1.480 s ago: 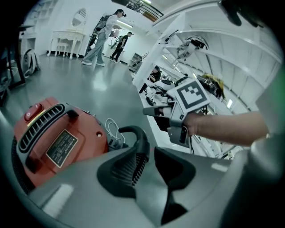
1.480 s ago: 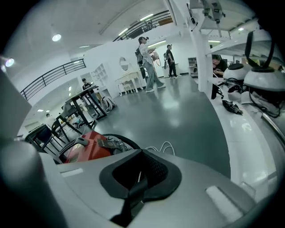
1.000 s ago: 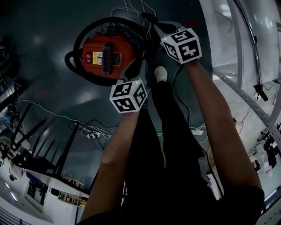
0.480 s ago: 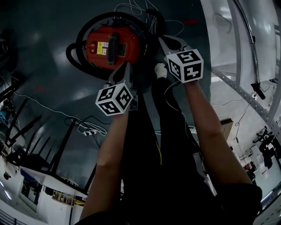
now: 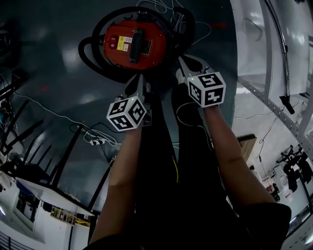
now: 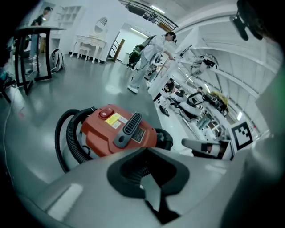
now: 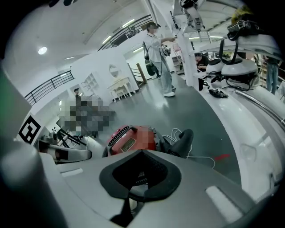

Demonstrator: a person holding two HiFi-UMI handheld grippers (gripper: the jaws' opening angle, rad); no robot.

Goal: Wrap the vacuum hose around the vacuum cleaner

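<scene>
A red vacuum cleaner (image 5: 134,43) stands on the grey floor with its black ribbed hose (image 5: 93,56) coiled round the body. The hose bulges out in a loop at the left. In the left gripper view the vacuum cleaner (image 6: 118,131) and hose (image 6: 69,138) lie just beyond the jaws. My left gripper (image 5: 138,82) is shut and holds nothing, a short way short of the vacuum's near side. My right gripper (image 5: 182,62) is also shut and empty, beside the vacuum's right side. In the right gripper view the vacuum cleaner (image 7: 129,140) and the hose's black end (image 7: 183,141) show.
White cables (image 5: 156,7) lie on the floor behind the vacuum. A power strip with its lead (image 5: 100,141) lies at the left. A white metal frame (image 5: 274,97) runs along the right. A person (image 6: 149,53) stands far off by benches of equipment.
Both grippers have drawn back from the vacuum toward my body, the left away from the hose at the vacuum's near side. The hose stays coiled round the vacuum.
</scene>
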